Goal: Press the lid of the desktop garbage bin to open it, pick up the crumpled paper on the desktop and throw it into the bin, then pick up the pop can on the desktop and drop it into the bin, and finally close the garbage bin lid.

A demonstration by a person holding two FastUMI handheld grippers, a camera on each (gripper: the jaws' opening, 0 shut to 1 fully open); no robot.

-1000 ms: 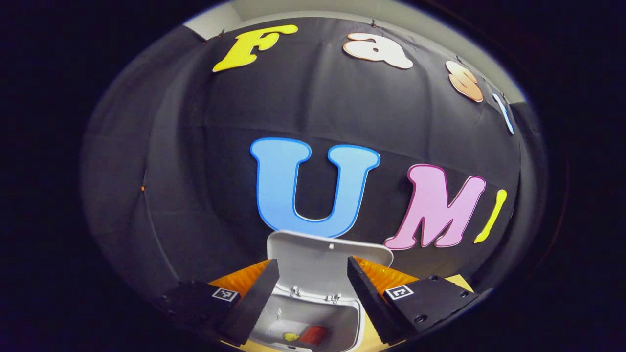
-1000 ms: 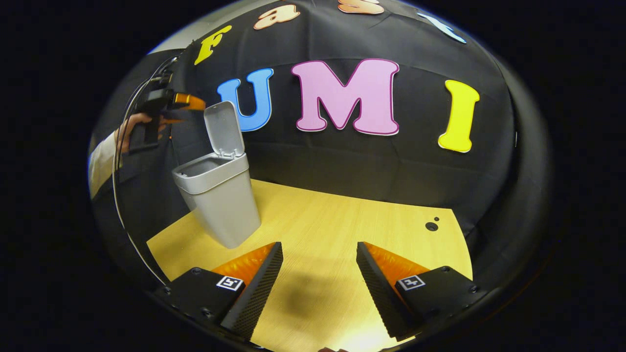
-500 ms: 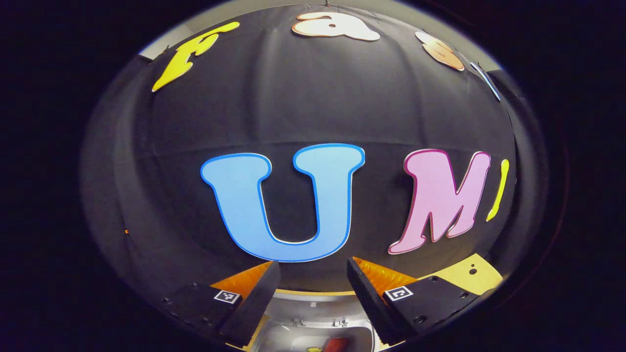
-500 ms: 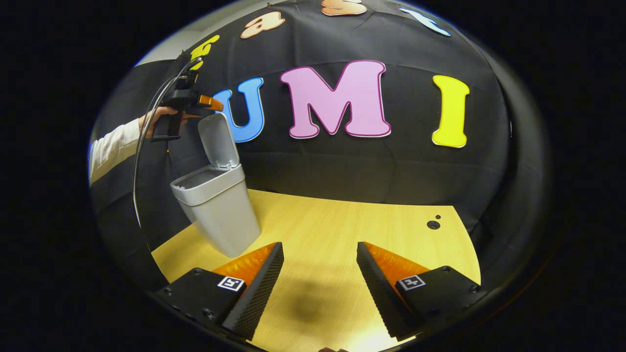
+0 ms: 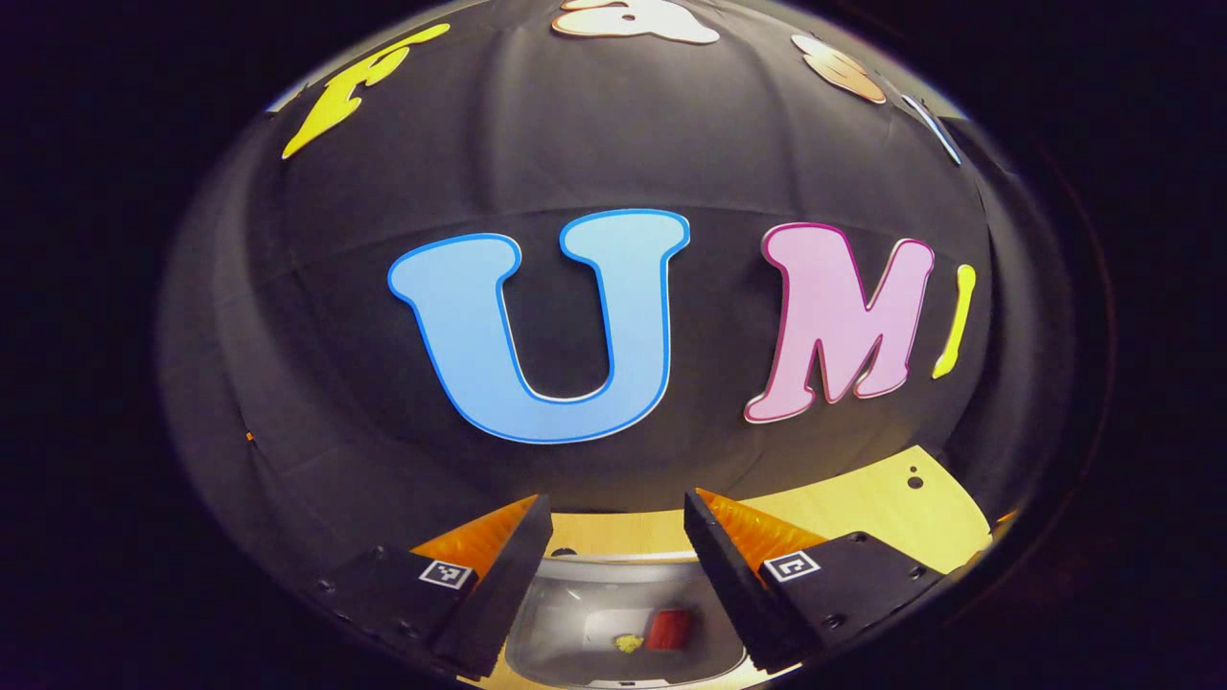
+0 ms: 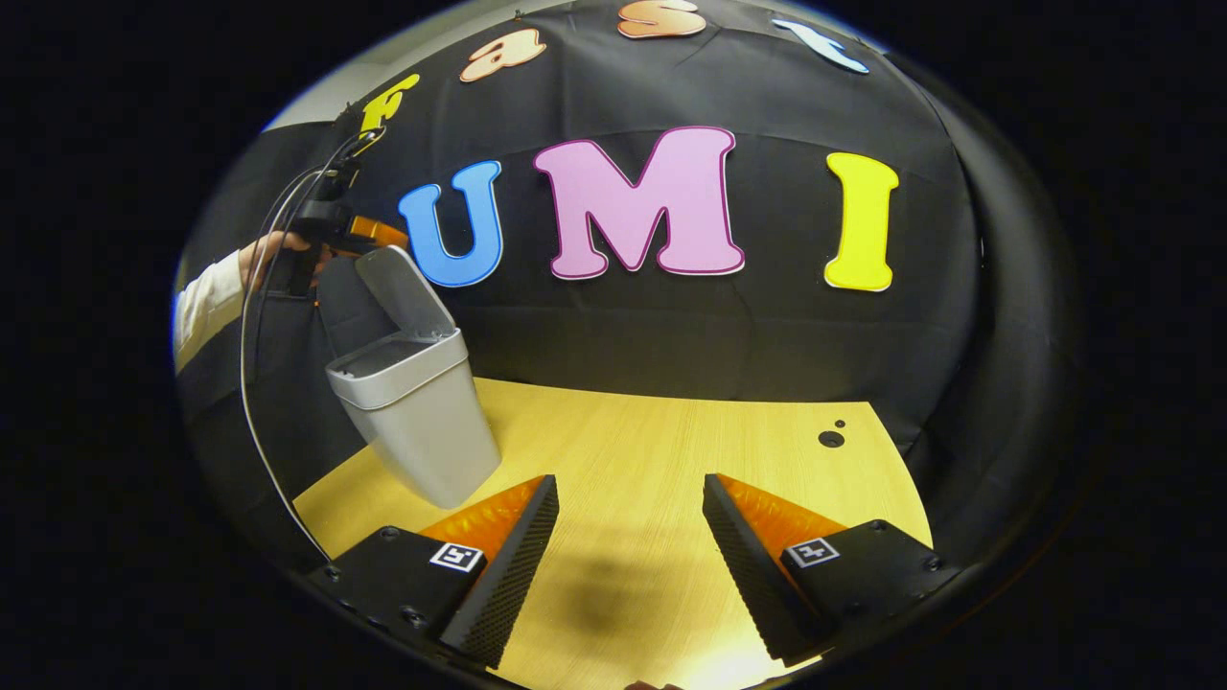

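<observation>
Garbage bin (image 6: 414,422): grey plastic desktop bin, tapered body with a paler rim band, standing at the left of the wooden desktop (image 6: 671,450) in the right gripper view, close to the black cloth wall.

Lid (image 6: 401,293): hinged at the rear of the rim, tilted forward over the opening, partway between upright and shut. Likely light, stiff and smooth; it should need a push rather than a grip, best applied to the top of its free edge and followed down until it seats. The bin looks light enough to slide or tip if pushed sideways.

Left gripper (image 6: 369,230): held by a hand (image 6: 278,251) in a pale sleeve, at the lid's upper edge and apparently touching it; contact cannot be confirmed. In the left gripper view its fingers (image 5: 503,585) stand apart with nothing between them, directly above the open bin.

Contents: crumpled paper (image 5: 629,643), small and yellow, and pop can (image 5: 669,630), red, lying side by side on the bin floor. Both drops look done; only the closing remains.

Right gripper (image 6: 628,565): low over bare desktop, well apart from the bin, fingers spread, holding nothing.
</observation>
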